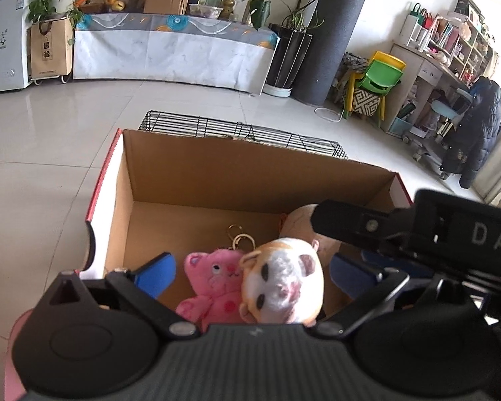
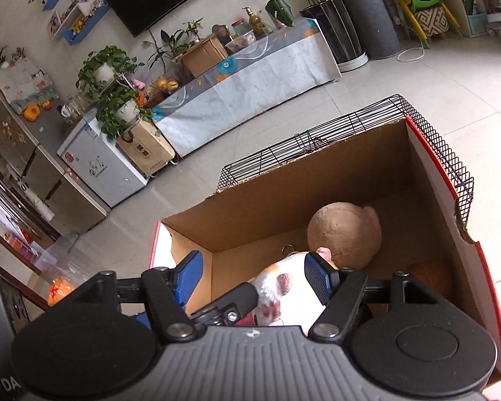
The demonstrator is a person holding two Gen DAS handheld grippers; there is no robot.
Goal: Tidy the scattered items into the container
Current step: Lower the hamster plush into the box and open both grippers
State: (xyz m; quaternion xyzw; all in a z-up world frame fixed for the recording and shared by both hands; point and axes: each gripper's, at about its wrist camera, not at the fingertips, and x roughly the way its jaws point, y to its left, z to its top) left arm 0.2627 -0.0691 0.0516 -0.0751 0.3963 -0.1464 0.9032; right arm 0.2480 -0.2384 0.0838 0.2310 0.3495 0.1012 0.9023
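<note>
Left gripper (image 1: 250, 272): blue ribbed pads spread wide, clear of the toys between them. Right gripper (image 2: 252, 275): jaws apart, gripping nothing, right pad just beside the hamster. Contents of the corrugated cardboard box (image 1: 250, 173), red-edged, open-topped: fuzzy pink plush bear (image 1: 213, 287) with brass key ring, rounded white-and-orange plush hamster (image 1: 284, 284) touching it, tan ball-shaped plush (image 2: 344, 234) behind. Far half of the box floor lay bare. Black wire cage (image 1: 237, 132) stood beyond the far wall.

You see a matt corrugated cardboard box (image 1: 250, 180) holding fuzzy plush toys (image 1: 280, 280); at twelve o'clock, a black wire cage (image 1: 243, 132) on glossy floor tiles (image 1: 50, 140).
</note>
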